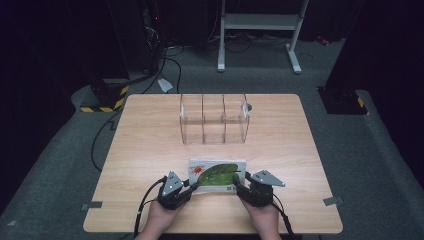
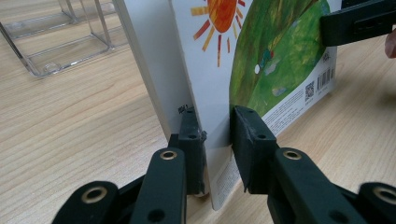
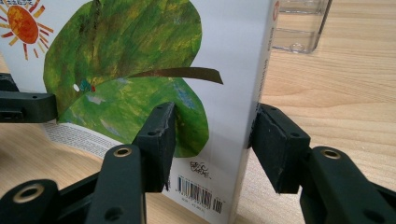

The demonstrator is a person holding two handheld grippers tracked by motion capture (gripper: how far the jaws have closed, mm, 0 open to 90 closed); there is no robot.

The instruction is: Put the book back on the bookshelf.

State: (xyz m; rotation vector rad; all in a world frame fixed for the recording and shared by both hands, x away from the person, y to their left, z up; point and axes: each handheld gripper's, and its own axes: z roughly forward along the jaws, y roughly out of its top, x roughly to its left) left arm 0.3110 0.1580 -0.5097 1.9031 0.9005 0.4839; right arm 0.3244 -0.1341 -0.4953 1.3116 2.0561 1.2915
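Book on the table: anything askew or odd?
Nothing damaged or spilled. The book is held at both ends, left tool clamped on one end, right tool straddling the spine end. In the gripper views it seems raised on edge rather than flat. The clear rack behind stands upright and looks empty.

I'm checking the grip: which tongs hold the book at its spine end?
The right tongs: they straddle the book at its white spine, pads on it. The left tongs clamp the opposite end, at the page edges.
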